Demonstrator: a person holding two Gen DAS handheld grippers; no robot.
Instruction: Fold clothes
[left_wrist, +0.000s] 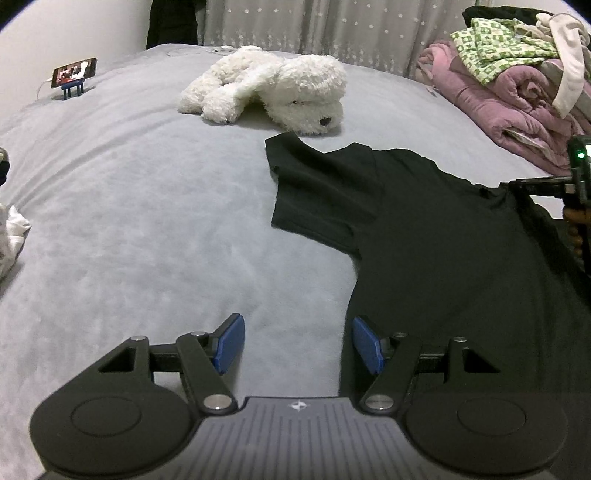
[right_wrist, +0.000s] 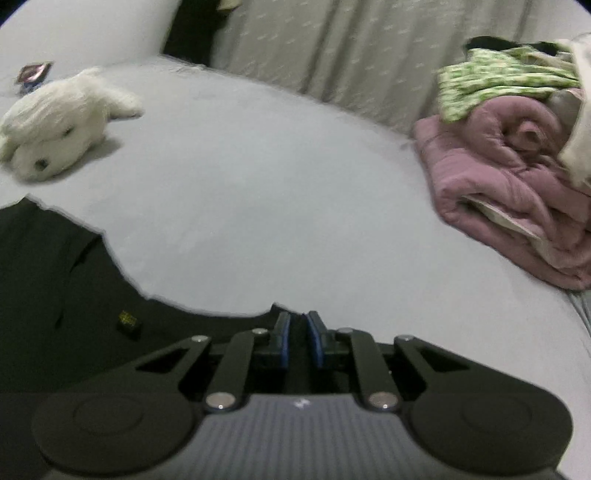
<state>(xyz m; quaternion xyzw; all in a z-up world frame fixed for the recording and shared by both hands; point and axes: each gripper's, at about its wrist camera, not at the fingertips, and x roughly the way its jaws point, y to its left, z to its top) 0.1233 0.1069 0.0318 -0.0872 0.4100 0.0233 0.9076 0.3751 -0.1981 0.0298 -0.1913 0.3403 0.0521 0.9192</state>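
While the left gripper gapes, the right gripper pinches a black shirt on the grey bed.

Illumination is dim, diffuse and cool with only faint shadows and no glare, both fisheye views bow straight lines and vignette dark at the corners, the left wrist view is fairly sharp, and the right wrist view is motion-blurred, smearing the plush dog and black T-shirt edges
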